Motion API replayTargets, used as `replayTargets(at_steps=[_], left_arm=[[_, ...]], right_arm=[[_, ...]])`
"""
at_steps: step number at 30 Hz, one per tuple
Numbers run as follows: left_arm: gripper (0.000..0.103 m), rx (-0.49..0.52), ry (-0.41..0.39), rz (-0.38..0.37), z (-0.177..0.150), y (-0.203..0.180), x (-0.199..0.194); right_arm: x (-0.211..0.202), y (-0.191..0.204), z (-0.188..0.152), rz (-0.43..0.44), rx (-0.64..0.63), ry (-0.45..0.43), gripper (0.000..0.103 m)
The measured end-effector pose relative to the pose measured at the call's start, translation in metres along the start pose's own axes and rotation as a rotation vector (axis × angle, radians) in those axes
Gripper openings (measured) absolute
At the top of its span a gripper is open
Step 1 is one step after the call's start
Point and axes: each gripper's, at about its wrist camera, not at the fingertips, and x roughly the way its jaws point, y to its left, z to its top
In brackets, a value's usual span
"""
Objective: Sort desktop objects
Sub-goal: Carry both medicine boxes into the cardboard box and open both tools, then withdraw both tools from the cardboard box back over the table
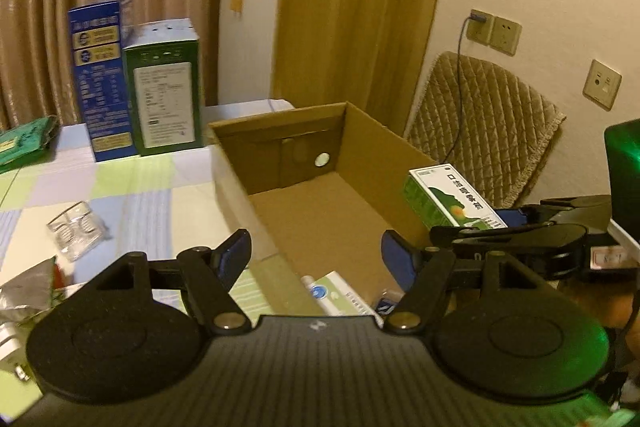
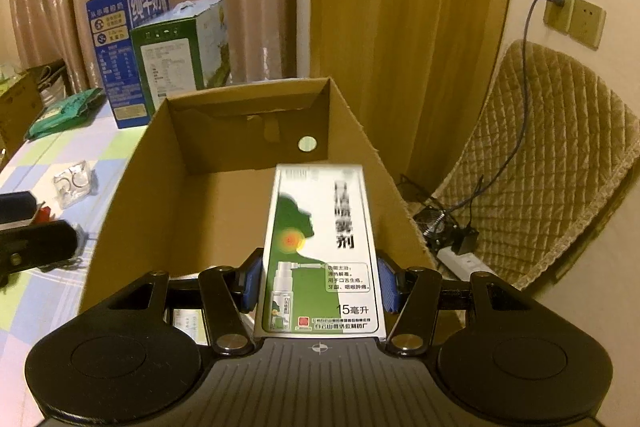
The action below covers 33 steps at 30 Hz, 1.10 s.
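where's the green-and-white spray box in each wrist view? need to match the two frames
Left wrist: spray box sits at right of centre, above the cardboard box's right wall, held by the right gripper coming in from the right.
Right wrist: spray box fills bottom centre, clamped between the right gripper's blue pads, over the open cardboard box.
Shared landmark: round hole in the cardboard box's far wall.
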Motion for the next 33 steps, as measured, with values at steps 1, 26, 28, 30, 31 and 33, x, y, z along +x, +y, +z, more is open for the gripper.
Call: replayTargets(at_steps=[1,26,28,30,31,33], left_arm=[[0.067,-0.006,-0.003,0.006,-0.001,0.003,-0.004],[0.084,-0.028,-0.016,0.082,-0.037,0.029,-0.074],[0.085,-0.03,-0.018,0.091,-0.039,0.032,-0.082],[0.088,-0.034,-0.026,0.1,-0.042,0.035,-0.092],[0.089,-0.032,-0.032,0.105,-0.043,0.036,-0.097],[0.091,-0.023,-0.043,0.117,-0.046,0.039,-0.108]], right_arm=[[-0.001,0.001,0.001,0.009,0.003,-0.006,0.053],[-0.076,0.025,-0.008,0.078,0.088,-0.08,0.08],[-0.084,0.035,-0.009,0.091,0.076,-0.085,0.08],[-0.091,0.046,-0.01,0.105,0.066,-0.089,0.081],[-0.094,0.051,-0.011,0.111,0.062,-0.092,0.082],[-0.1,0.061,-0.012,0.122,0.052,-0.097,0.083]])
